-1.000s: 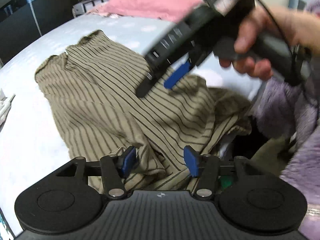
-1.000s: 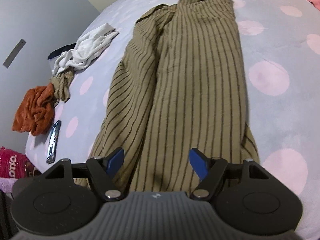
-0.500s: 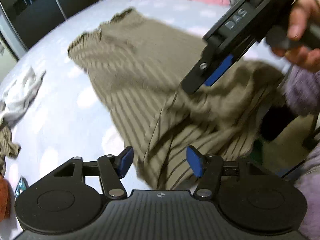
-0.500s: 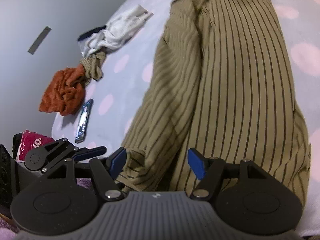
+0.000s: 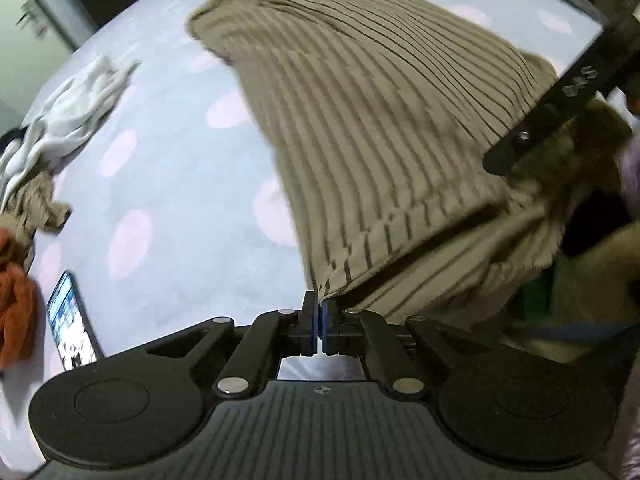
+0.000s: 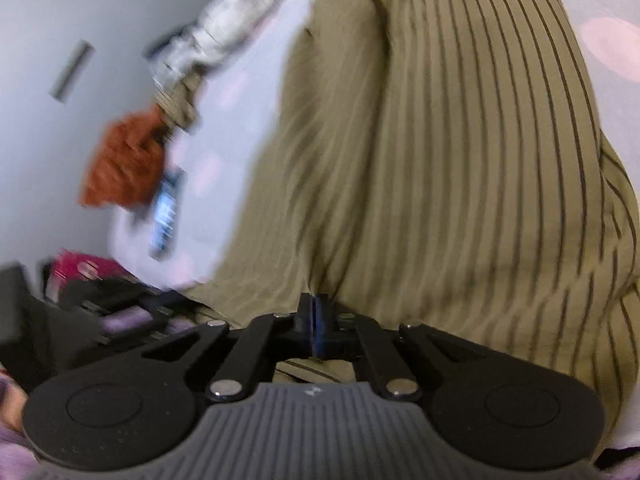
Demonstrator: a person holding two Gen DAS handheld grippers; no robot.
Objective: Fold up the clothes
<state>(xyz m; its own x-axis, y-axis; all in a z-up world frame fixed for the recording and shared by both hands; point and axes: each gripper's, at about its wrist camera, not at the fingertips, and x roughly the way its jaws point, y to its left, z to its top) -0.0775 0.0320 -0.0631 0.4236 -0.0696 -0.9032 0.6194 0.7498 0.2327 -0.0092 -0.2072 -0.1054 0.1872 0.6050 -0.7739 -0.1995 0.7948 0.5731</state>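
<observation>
- Gripping the near hem of the striped olive garment (image 5: 384, 120), the left gripper (image 5: 319, 322) has its blue fingers clenched on a corner of the cloth, which lifts off the bed (image 5: 172, 184) just ahead of them.
- In its own view the right gripper (image 6: 314, 326) is likewise pinched tight on the same hem, with fabric bunched at its tips; in the left view its black body crosses the upper right corner.
- The garment lies lengthwise on the spotted bed, far end flat and away from the person, near end raised and partly hanging over the bed's edge.
- Judged from this, the step in hand is carrying the held hem; whether it is being spread or folded over, the pictures do not settle.
- Doing it well calls for keeping both grips level and the hem taut between them, so the stripes run straight and no crease sets in.
- Both views are blurred, so slower travel would help the cloth settle flat.
- The phone (image 5: 70, 320), the orange cloth (image 6: 124, 160) and the white garment (image 5: 68, 116) lie well to the left, apart from the striped piece, so they should not snag.
</observation>
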